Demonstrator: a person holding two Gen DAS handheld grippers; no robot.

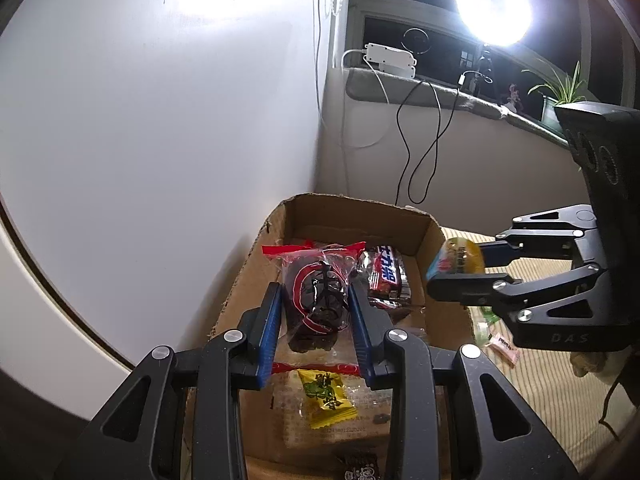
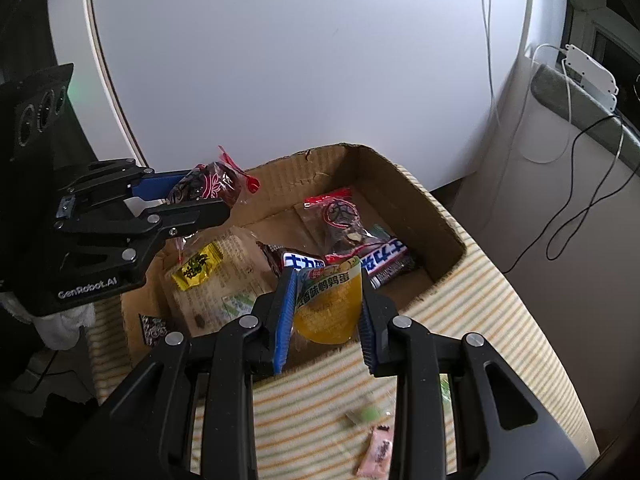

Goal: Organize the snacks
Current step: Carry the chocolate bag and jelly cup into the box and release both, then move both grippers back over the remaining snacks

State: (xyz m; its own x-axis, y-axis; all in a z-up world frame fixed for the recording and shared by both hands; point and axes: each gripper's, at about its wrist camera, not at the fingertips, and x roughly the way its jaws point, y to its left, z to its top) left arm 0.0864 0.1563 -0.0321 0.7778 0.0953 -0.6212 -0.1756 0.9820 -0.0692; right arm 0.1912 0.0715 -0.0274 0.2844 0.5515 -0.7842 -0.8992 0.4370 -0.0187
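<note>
Cardboard forms the largest thing in play: an open box [image 2: 420, 216] set on a striped cloth [image 2: 500, 320], already holding several snacks. Two more are being carried in, so the step in hand is judged to be the drop-off, with both packets held above the box.

The left gripper [image 1: 316, 304] is seen with its jaws closed narrowly on a clear red-trimmed packet of dark pieces [image 1: 316, 280], held over the near left part of the box. The right gripper [image 2: 326, 304] is clamped on a yellow quail-egg packet [image 2: 328, 300], poised at the near rim; Chinese characters, apparently "香味鹌鹑蛋", can be read on its top.

Inside the box a dark candy bar [image 2: 384, 260] with bold white Chinese lettering is lying along the right wall, a second red-trimmed packet [image 2: 340, 216] is resting behind it, and a small yellow sweet [image 2: 196, 266] with green print is lying on a flat transparent packet. "GenRobot.AI" is printed on the left gripper's body, "DAS" on the right's.

Next, each packet is likely to need lowering onto a free patch of the floor before the jaws are widened. A pink wrapped sweet [image 2: 376, 452] and a green one [image 2: 364, 416] are left on the cloth outside.
</note>
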